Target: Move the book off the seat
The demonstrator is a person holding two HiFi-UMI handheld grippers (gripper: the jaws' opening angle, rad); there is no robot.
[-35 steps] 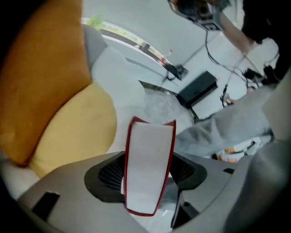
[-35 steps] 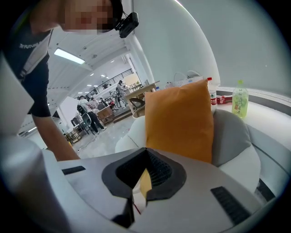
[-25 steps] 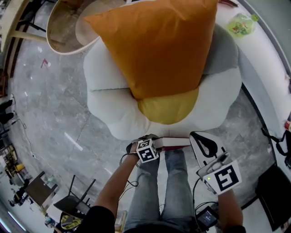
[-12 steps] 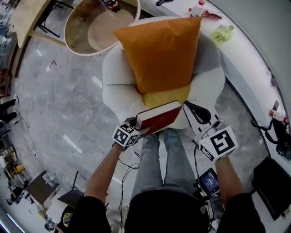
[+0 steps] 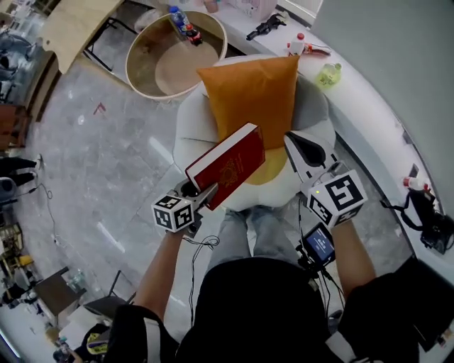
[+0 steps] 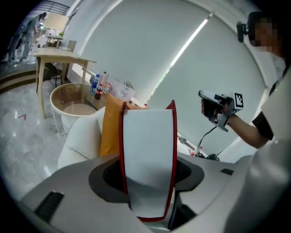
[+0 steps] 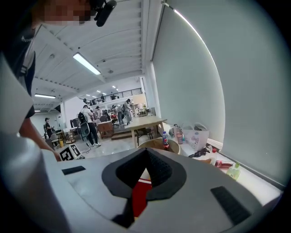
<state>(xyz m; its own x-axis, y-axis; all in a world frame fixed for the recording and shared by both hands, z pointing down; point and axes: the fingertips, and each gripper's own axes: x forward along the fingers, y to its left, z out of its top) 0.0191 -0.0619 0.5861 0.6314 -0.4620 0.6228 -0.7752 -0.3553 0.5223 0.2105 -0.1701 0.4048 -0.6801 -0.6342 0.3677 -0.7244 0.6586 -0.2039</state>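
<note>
Now you've raised the book [image 5: 227, 164] above the seat [image 5: 191, 135], your left gripper [image 5: 206, 193] clamped on it, your right gripper [image 5: 296, 145] closed and empty. Beyond the seat, the round tub [image 5: 142, 71] holds bottles [image 5: 183, 21].

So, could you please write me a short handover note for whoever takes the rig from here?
Left tongs: shut on the red book, gripping it near one end; the book is tilted in the air.
Right tongs: shut, empty, beside the book.
Seat: white, with an orange cushion propped on it; the book is held above its front.
Done: book picked up.
Left: carry it clear of the seat and set it down, perhaps on the round table.
</note>
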